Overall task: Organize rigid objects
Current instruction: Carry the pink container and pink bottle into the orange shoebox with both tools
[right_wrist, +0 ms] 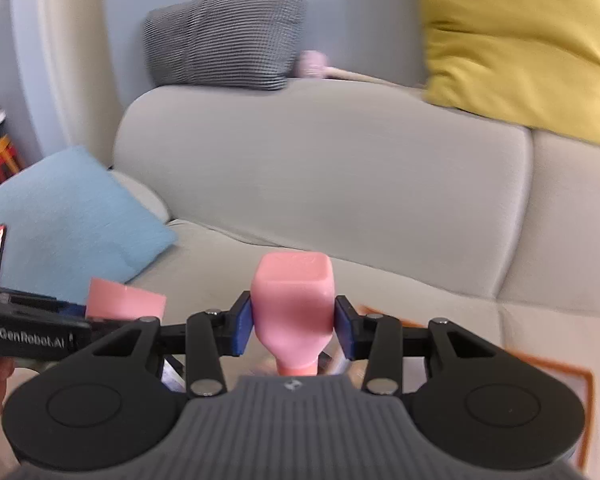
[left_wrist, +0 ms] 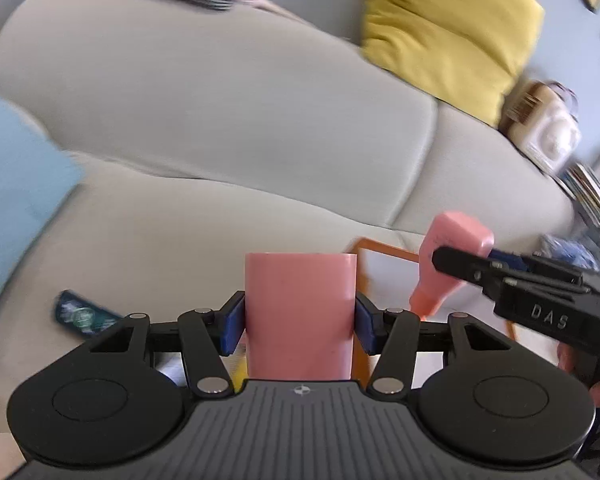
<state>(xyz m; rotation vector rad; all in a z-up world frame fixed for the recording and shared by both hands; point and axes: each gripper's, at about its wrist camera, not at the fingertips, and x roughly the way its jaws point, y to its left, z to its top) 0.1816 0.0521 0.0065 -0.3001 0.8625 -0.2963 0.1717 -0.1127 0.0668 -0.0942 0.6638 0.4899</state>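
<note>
Mid-carry, left gripper (left_wrist: 300,316) clamps pink plastic cylinder cup (left_wrist: 300,312), right gripper (right_wrist: 294,324) clamps pink squeeze bottle (right_wrist: 293,304); next, likely set both on orange-rimmed tray (left_wrist: 384,252).

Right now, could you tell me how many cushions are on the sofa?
3: grey cushion atop the backrest, yellow cushion at its right, blue cushion on the seat's left. Others may be hidden.

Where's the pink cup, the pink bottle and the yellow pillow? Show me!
pink cup (left_wrist: 300,316): left wrist view, middle of its side wall.
pink bottle (right_wrist: 293,304): right wrist view, middle of its body.
yellow pillow (left_wrist: 448,28): left wrist view, middle of its fabric face.
</note>
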